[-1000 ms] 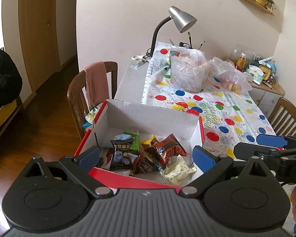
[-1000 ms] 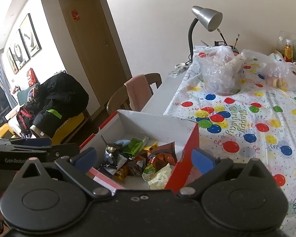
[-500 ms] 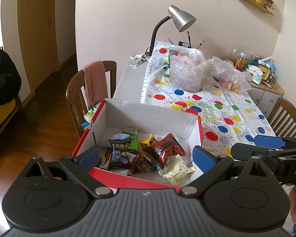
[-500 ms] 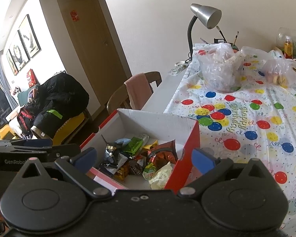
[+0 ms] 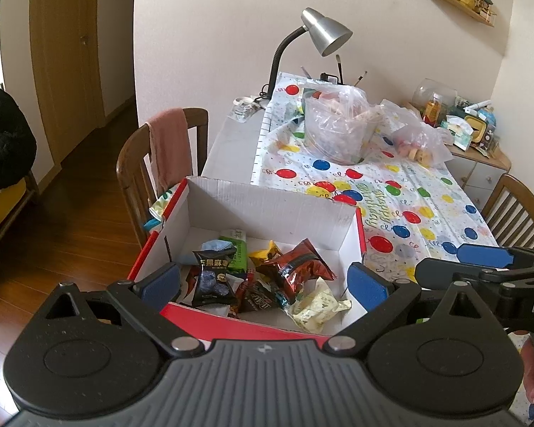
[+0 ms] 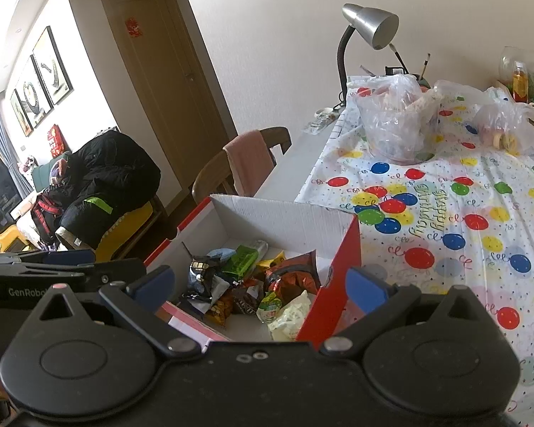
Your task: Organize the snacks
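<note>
Hovering: I am holding the left gripper (image 5: 263, 281) and right gripper (image 6: 260, 283) above the box (image 5: 267, 210), jaws spread, empty.
Snacks: packets (image 5: 267, 277) are lying heaped inside, centre frame.
Advice: I am judging one packet per pinch.

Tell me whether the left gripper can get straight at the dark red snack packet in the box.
Probably yes. The left gripper is open and empty, and the box has no lid. The dark red snack packet lies on top of the pile, uncovered. Only the box's near red wall stands between.
</note>
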